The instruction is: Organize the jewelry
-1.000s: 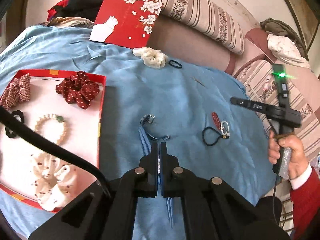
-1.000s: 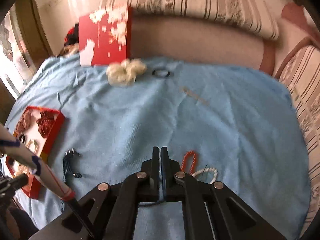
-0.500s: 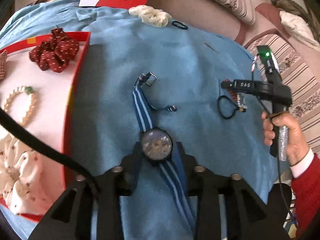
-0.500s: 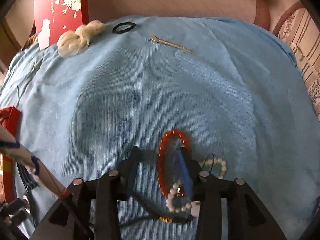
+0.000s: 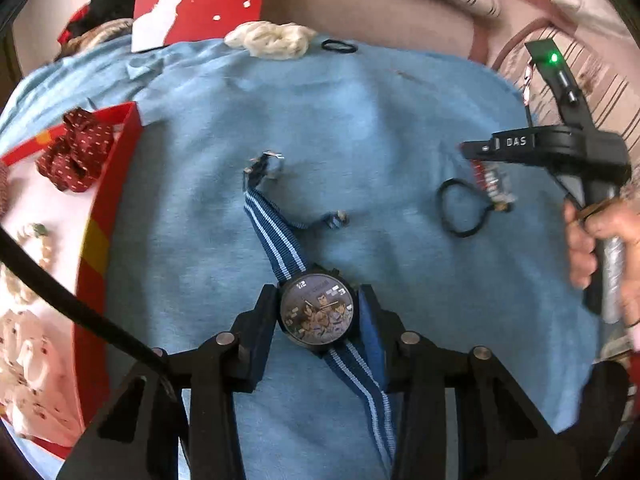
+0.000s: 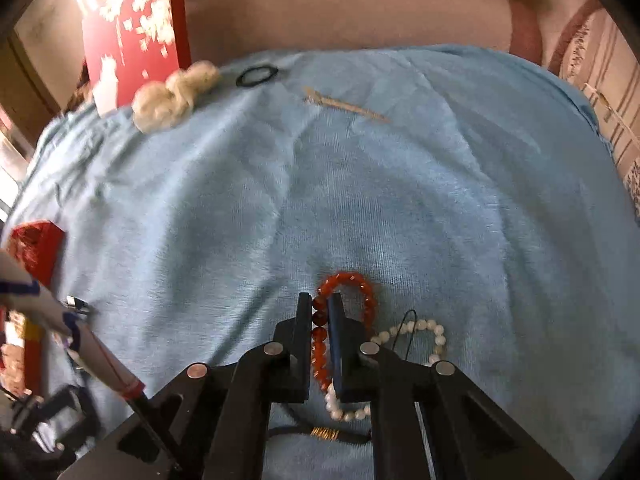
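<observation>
A watch with a blue striped strap lies on the blue cloth. My left gripper has its jaws closing on the watch case, and both pads touch its sides. In the right wrist view, my right gripper is shut on a red bead bracelet that rests on the cloth. A white pearl bracelet and a black hair tie with a gold wrap lie against it. The open red box at the left holds a dark red scrunchie and a white scrunchie.
A cream scrunchie, a black elastic band and a thin hair clip lie near the cloth's far edge. The red flowered lid leans against the sofa behind. A person's hand holds the right gripper's handle.
Both grippers came down toward the cloth and opened. The left one now brackets the watch case; the right one has shut on the red bead bracelet.
</observation>
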The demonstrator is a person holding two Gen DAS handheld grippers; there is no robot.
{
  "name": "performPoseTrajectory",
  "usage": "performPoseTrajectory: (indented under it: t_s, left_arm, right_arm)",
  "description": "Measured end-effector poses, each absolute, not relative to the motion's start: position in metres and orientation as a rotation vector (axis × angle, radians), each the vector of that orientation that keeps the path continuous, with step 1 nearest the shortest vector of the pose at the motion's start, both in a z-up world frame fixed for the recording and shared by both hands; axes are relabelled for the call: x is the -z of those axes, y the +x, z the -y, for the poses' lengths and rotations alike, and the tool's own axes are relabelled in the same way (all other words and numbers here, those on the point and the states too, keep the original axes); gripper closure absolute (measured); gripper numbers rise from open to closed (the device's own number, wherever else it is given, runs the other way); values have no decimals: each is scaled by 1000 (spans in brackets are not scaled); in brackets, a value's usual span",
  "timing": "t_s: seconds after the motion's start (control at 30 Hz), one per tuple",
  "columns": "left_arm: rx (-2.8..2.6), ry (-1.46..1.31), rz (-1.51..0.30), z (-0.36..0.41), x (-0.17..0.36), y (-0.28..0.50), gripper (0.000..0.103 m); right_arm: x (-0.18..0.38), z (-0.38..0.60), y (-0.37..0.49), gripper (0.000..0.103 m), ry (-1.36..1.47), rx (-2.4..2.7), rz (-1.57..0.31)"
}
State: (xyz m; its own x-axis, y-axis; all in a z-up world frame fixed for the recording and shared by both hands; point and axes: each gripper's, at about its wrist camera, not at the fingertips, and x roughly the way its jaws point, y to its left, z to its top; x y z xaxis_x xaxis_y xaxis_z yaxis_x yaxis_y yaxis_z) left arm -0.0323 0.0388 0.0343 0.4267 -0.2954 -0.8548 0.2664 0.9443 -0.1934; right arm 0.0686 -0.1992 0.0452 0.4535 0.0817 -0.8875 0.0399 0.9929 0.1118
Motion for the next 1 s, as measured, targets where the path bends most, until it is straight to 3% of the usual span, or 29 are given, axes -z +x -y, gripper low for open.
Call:
performPoseTrajectory:
  t_s: [0.2, 0.57, 0.77, 1.0]
  left_arm:
    - [388, -99, -998, -57, -68, -41, 64]
    - [186, -191, -844, -174, -135, -54, 64]
    - [10, -148, -852, -239, -137, -42, 64]
    - [-113, -215, -941, -310, -98, -37, 64]
  right_arm:
    - [-102, 184, 46, 95, 133, -80, -979]
    - [-187, 84, 14, 95, 103, -285, -828]
    - [-200, 4, 3, 95, 79, -434, -819]
    - [-175, -83, 4, 95, 21, -551, -880]
